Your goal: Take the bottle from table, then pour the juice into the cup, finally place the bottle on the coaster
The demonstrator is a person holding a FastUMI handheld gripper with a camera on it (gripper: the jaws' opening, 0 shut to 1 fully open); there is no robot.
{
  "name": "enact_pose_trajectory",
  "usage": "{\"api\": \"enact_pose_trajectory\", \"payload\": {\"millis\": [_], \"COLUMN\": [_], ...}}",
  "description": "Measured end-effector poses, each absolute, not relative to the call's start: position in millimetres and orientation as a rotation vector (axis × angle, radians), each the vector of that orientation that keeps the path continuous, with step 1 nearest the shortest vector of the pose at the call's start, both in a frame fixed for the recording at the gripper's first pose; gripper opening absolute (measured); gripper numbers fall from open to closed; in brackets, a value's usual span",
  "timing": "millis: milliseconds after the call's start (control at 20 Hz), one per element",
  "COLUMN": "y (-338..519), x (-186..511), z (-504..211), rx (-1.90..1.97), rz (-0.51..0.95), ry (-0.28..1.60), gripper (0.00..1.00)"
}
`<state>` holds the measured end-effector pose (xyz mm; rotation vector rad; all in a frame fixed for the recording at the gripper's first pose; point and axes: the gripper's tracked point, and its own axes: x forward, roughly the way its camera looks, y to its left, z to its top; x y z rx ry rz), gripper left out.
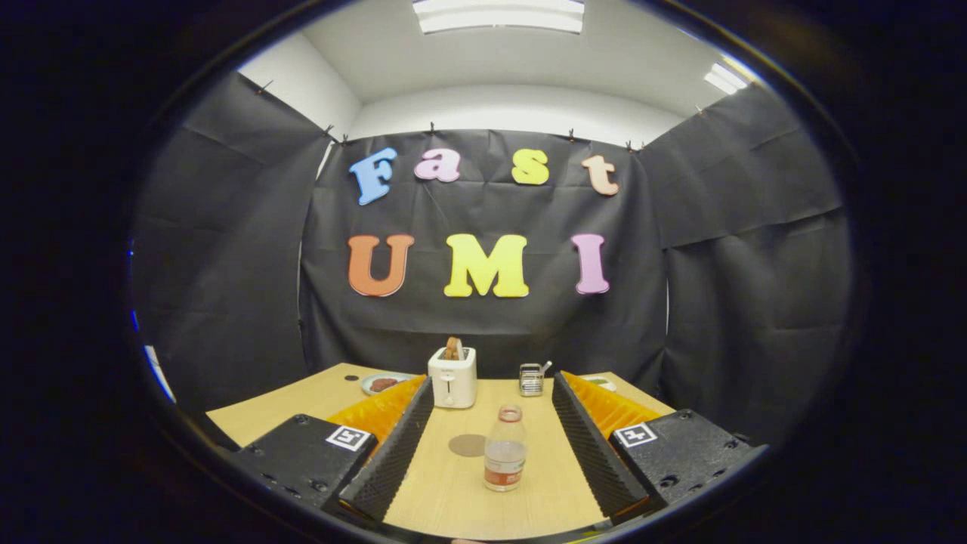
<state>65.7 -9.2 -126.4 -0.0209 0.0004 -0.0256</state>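
Note:
A clear plastic bottle (505, 449) with a reddish label band stands upright on the wooden table (453, 499). It sits between my two black ribbed fingers, nearer the right one, with gaps on both sides. My gripper (493, 378) is open and wide, touching nothing. A round brown coaster (467, 445) lies flat on the table just left of the bottle, also between the fingers. Beyond the fingertips, near the back of the table, stands a small metallic cup (531, 379) with something sticking out of it.
A white toaster (452, 376) with a slice of bread in its slot stands at the back, left of the cup. A plate (383, 383) with brown food lies behind the left finger. Another dish (602, 382) peeks out behind the right finger. Black cloth walls surround the table.

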Motion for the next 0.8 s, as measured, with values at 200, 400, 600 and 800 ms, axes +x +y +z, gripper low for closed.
{"api": "enact_pose_trajectory", "payload": {"millis": [200,400,600,800], "y": [-18,-23,-28,-33], "x": [84,96,107,119], "z": [-160,-183,-204,-225], "rx": [-0.026,-0.009,-0.015,-0.027], "rz": [-0.041,-0.048,-0.064,-0.078], "ry": [0.026,0.032,0.046,0.070], "gripper": [1.00,1.00,1.00,1.00]}}
